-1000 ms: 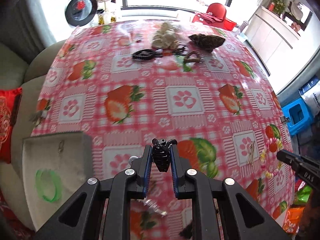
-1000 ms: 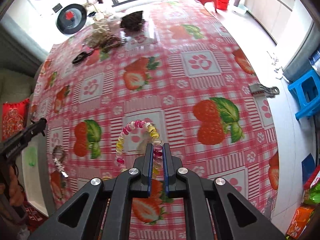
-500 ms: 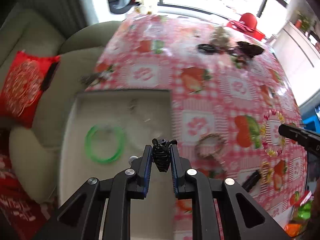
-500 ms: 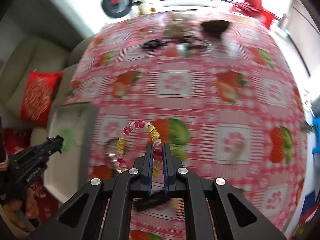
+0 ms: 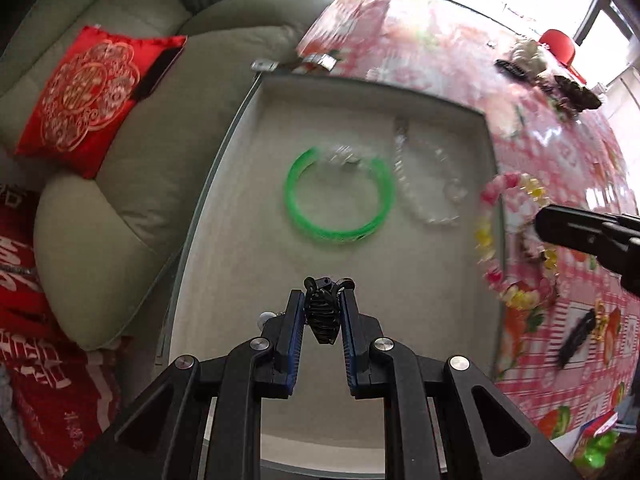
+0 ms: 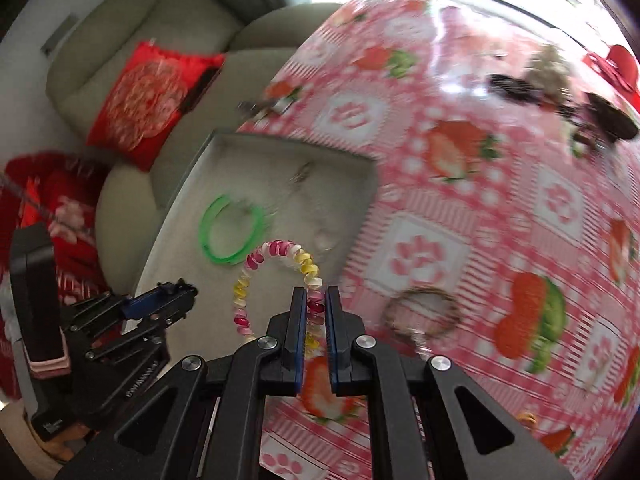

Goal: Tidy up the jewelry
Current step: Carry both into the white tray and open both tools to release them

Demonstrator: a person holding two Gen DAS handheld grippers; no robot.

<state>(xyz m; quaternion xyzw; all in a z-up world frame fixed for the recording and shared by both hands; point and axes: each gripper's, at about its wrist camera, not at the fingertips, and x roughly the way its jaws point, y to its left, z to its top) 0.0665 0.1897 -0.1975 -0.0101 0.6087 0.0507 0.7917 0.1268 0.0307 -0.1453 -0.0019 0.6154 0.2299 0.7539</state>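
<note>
The left gripper (image 5: 321, 310) is clamped on a small black hair clip (image 5: 321, 314); its two blue-lined fingers (image 5: 291, 332) stand a little apart, pressed against the clip's sides, and the clip pokes out just past the tips. It hangs above the near part of a shallow grey tray (image 5: 448, 296) that sits at the table's edge beside a pale sofa (image 5: 132, 184). In the tray lie a green bangle (image 5: 339, 196) and a clear bead bracelet (image 5: 430, 184), the two just beside each other.

The right gripper (image 6: 316, 300) has its fingers (image 6: 297, 320) squeezed almost together on a pink, white and yellow coil hair tie (image 6: 276, 276). The loop stands up from the tips and leans left, over the tray's right edge, next to the pink strawberry tablecloth (image 6: 460, 184). A brown bracelet (image 6: 422, 314) lies on the cloth just right of the right gripper; it is blurred
</note>
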